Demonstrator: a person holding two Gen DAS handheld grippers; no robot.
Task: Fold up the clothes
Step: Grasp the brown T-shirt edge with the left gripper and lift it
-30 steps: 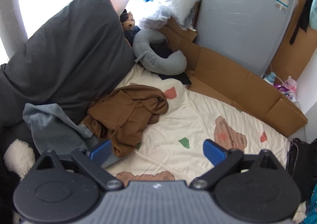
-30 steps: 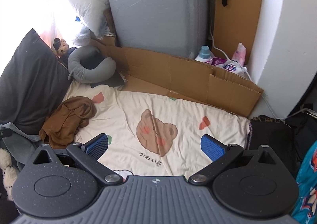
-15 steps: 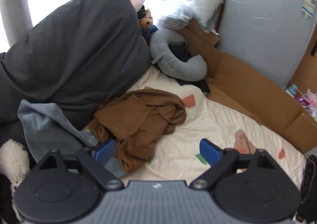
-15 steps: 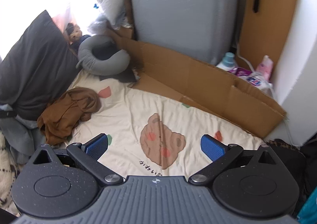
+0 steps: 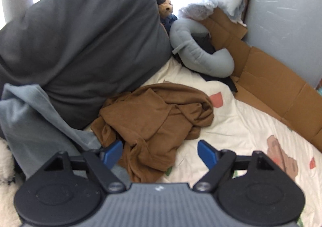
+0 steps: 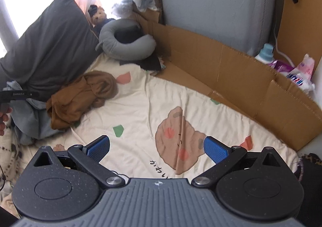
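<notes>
lower now, closing left gripper (image 5: 160, 153) perhaps straddles brown garment (image 5: 155, 118).

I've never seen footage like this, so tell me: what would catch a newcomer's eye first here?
Probably the crumpled brown garment, heaped on the cream bear-print bedsheet beside a big dark grey pillow. The left gripper hangs over its near edge, jaws closing, pads not yet pressing cloth. The right gripper is open over bare sheet.

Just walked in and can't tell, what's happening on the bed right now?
A person holds a gripper in each hand over a bed, set to fold clothes. The left gripper is closing around the near edge of a crumpled brown garment, not yet pinching it. The right gripper hangs open over the bear-print sheet, holding nothing.
</notes>
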